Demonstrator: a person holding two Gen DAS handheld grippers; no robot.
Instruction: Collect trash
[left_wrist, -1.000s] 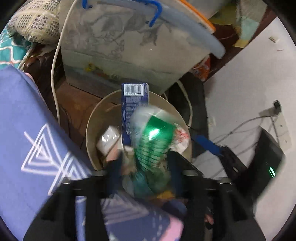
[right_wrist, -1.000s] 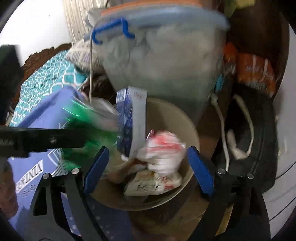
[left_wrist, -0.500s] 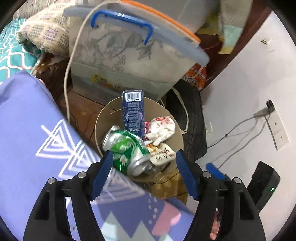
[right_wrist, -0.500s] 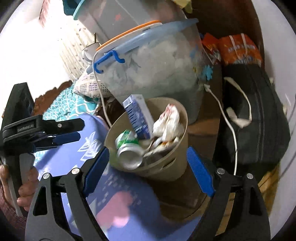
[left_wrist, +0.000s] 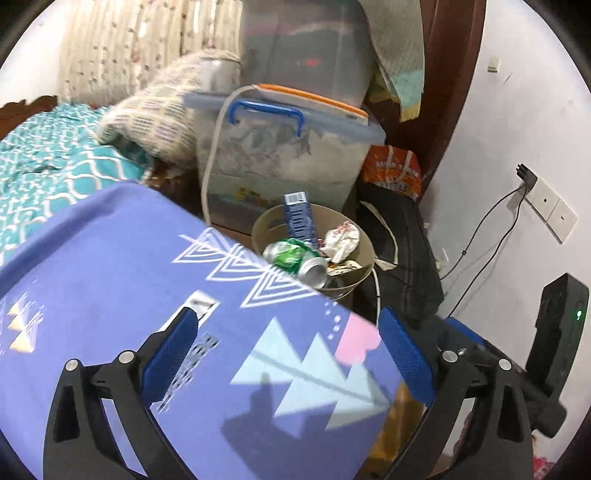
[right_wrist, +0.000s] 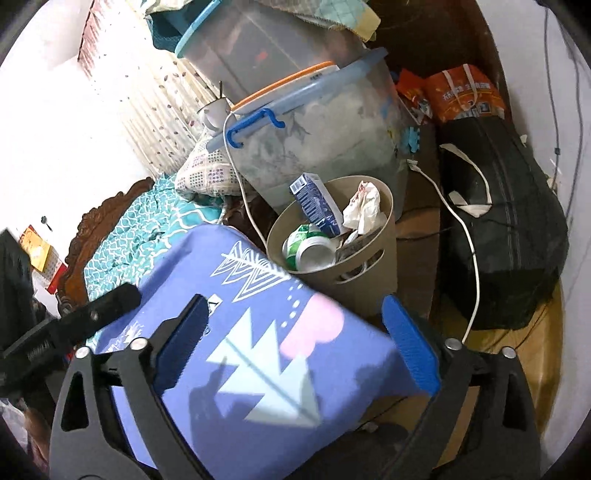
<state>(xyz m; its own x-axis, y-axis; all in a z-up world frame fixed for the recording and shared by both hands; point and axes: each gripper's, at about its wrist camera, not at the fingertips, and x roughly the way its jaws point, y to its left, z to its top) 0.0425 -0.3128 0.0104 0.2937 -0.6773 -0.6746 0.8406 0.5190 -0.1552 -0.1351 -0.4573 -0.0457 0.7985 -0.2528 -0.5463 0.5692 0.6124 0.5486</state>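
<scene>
- Left gripper (left_wrist: 286, 354): blue-padded jaws are spread wide at the bottom of the left wrist view; nothing is held between them. Only the purple patterned cover (left_wrist: 110, 295) lies behind the gap.
- Right gripper (right_wrist: 295, 354): jaws likewise spread wide at the bottom of the right wrist view, with nothing held.
- Beige waste bin (right_wrist: 384, 266) is seen right of centre in the right wrist view and just right of centre in the left wrist view (left_wrist: 365, 258), beside the far edge of the purple cover.
- Trash is seen inside the bin: a green drink can (right_wrist: 310, 249) lying on its side on top, its open silver end turned toward the cameras; a blue carton (right_wrist: 317, 203) standing tilted, its barcoded top above the rim; crumpled white-and-red wrappers (right_wrist: 364, 208) at the right side of the bin.
- In the left wrist view the can (left_wrist: 295, 258) is seen touching the carton (left_wrist: 299, 218) and the wrappers (left_wrist: 341, 240).
- A clear storage box with a blue handle (right_wrist: 317, 136) is noted directly behind the bin; a second box is stacked on it.
- A black bag (right_wrist: 502, 236) lies right of the bin; a white cable (right_wrist: 469, 240) runs across it.
- A teal patterned bedspread (left_wrist: 48, 177) and a pillow (left_wrist: 155, 114) occupy the left of the frame.
</scene>
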